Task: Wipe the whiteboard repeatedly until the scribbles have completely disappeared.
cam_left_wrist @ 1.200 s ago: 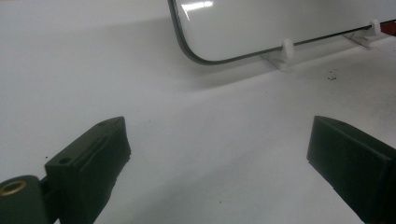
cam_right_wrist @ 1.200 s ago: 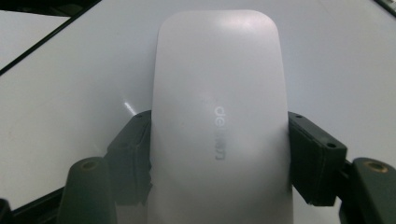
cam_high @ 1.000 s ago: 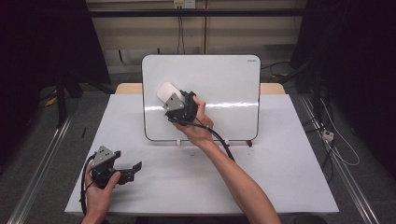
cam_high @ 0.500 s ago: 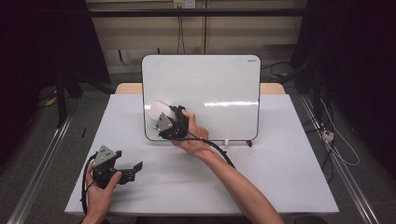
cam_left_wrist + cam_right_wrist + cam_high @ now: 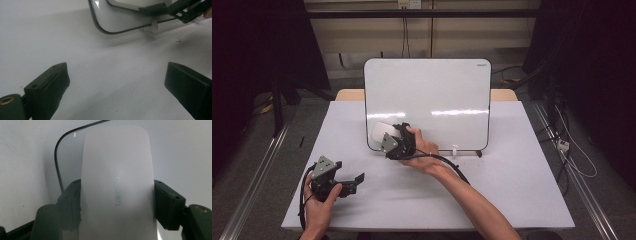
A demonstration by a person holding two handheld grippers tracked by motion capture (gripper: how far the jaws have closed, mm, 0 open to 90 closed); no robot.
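Right gripper view: my right gripper point(image 5: 117, 202) clamps a white eraser point(image 5: 117, 182), seemingly pressed to the whiteboard point(image 5: 427, 85) ahead; my left gripper point(image 5: 117, 82) gapes wide, empty.

a white table point(image 5: 522, 200) is seen spread across the middle, with a wooden edge point(image 5: 503, 95) showing behind it. grey floor point(image 5: 597, 165) is laid out on both sides, and a metal rail point(image 5: 254, 190) is run along the left. cables point(image 5: 569, 145) are trailed over the floor at the right. a pale wall point(image 5: 362, 35) is set at the back, with two cords point(image 5: 404, 30) hung down it. dark drapes point(image 5: 257, 45) are hung at either side.
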